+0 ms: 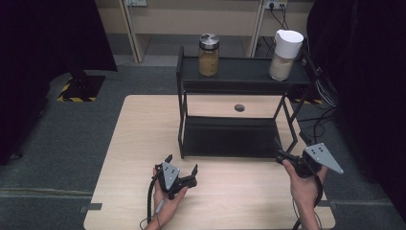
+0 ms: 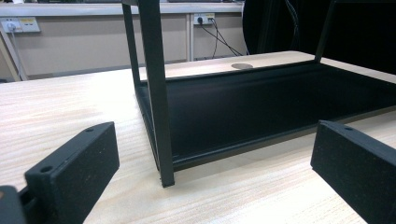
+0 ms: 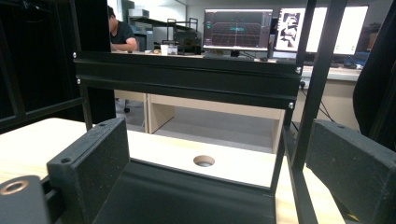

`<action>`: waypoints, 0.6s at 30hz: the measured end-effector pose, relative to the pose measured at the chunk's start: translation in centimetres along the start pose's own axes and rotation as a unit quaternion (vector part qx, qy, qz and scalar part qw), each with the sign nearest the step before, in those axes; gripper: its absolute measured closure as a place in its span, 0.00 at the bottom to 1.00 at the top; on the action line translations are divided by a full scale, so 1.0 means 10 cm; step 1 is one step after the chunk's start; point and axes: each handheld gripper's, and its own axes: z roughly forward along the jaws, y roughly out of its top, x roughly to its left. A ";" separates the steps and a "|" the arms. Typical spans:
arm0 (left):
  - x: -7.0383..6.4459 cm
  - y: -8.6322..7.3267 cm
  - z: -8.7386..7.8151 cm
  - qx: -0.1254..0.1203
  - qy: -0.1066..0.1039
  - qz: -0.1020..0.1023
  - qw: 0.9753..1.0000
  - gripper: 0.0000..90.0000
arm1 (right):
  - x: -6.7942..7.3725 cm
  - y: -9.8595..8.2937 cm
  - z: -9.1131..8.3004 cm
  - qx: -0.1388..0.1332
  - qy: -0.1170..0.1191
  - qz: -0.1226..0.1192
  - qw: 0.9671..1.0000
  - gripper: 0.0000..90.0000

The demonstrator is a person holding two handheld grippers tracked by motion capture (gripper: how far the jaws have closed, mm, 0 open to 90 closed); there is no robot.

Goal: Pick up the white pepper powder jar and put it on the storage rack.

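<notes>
- Resting low over the table [image 1: 143,143], the left gripper [image 1: 182,168] sits in the person's left hand [image 1: 167,203] near the front edge, jaws spread wide with nothing between them; in the left gripper view the two black jaws stand far apart with bare wood between.
- Ahead of that gripper: the front-left leg of the black shelf rack [image 2: 156,93] and the rack's lower tray [image 2: 280,107], near but not touched.
- Right gripper [image 1: 282,155] held in the right hand [image 1: 301,184] at the rack's front-right corner, beside the leg. Jaws apart too; the right gripper view looks between them along the lower tray [image 3: 187,196] and under the upper shelf's rail [image 3: 187,77]. Holding nothing.
- Outward and up: two containers on the rack's top shelf [image 1: 244,72]. Glass jar [image 1: 208,55] with a metal lid and tan contents stands upright toward the left; a white-lidded container [image 1: 286,55] with pale contents stands upright at the right end. The two are well apart.
- Lower tray is bare in all three views. A round hole in the tabletop [image 1: 239,108] shows behind the rack.
- Judgement on progress: nothing gripped, both containers untouched on top, both grippers low and in front of the rack. Reads as the start, or a pause between steps.
- Left to do, as I judge it: raise a gripper to the top shelf, close on a container and move it. Which container comes first cannot be told.
</notes>
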 end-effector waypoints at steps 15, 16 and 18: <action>0.00 -0.01 0.00 -0.001 0.000 0.001 1.000 0.00 | 0.03 -0.16 -0.05 0.015 -0.008 -0.011 1.000 0.07; 0.00 -0.01 0.00 -0.002 0.000 0.001 1.000 0.00 | 0.04 -0.17 -0.05 0.017 -0.009 -0.012 1.000 0.07; 0.00 -0.01 0.00 -0.001 0.000 0.001 1.000 0.00 | 0.04 -0.20 -0.05 0.021 -0.010 -0.013 1.000 0.07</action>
